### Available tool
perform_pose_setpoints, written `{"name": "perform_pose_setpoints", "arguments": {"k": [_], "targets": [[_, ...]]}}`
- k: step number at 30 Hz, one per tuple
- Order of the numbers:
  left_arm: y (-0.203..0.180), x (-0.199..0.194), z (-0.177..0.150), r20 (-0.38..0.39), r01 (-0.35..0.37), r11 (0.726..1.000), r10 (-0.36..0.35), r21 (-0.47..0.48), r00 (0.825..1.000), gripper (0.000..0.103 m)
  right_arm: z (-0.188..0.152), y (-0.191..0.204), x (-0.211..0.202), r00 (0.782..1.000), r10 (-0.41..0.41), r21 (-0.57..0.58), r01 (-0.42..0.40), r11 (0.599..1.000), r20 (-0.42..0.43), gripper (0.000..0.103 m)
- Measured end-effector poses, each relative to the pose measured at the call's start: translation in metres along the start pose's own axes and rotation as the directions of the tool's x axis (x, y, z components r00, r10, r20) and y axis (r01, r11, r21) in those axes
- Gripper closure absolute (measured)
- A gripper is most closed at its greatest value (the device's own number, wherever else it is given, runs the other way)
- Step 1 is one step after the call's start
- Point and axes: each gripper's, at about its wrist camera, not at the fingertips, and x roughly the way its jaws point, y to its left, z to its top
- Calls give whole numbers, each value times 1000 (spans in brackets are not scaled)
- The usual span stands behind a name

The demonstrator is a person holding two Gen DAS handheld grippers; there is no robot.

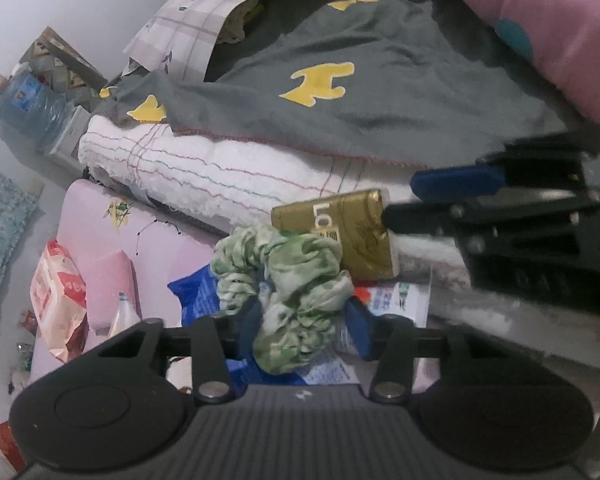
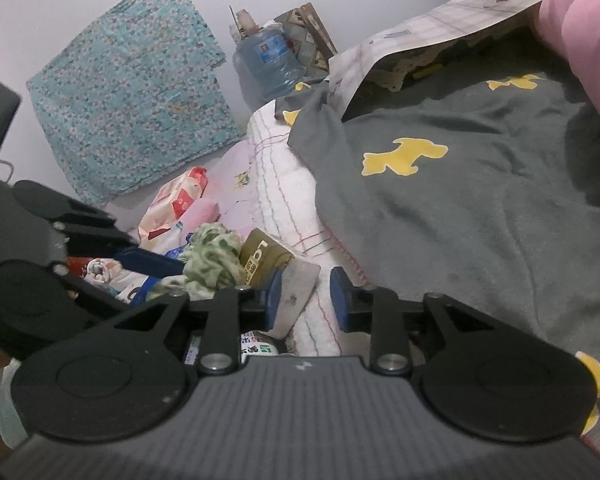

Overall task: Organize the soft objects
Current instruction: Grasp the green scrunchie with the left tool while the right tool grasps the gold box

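Beside the bed (image 2: 459, 208), a green scrunchie (image 1: 296, 292) is clamped by the left gripper (image 1: 300, 320); the right gripper (image 2: 305, 300) is closed on nothing; clutter is left unsorted.

Dim, flat indoor light, cool bluish cast; source not visible. Both views soft, grainy, low contrast. Strong fisheye bending toward edges; corners fall dark. Left wrist view: right gripper (image 1: 439, 196) smeared by motion blur, gold packet (image 1: 339, 232) lettering only partly legible. Right wrist view: grey blanket (image 2: 479, 208) shows soft shadow beneath pink bedding (image 2: 579, 40). Pale wall (image 2: 60, 8) evenly lit, no glare.
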Motion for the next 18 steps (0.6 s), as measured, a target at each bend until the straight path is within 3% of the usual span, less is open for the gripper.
{"name": "perform_pose_setpoints", "arguments": {"k": [2,5,13,18], "targets": [[5,-1,1,5,2,999,-2,-33,1000,80,0,0,0,1000,7,-1,-7,1000,-1,65],[14,-5,-2,28,18,996,-15,-89,999,87,0,2,-1,1000,18,2,-18,1000,-4,57],[42,-33,-12,98,13,978,7,-206,995,90,2,14,26,998,3,-48,-6,999,-61,57],[52,-54,-19,121,8,965,25,-261,992,90,-2,29,28,999,-42,-131,37,991,-34,66]]}}
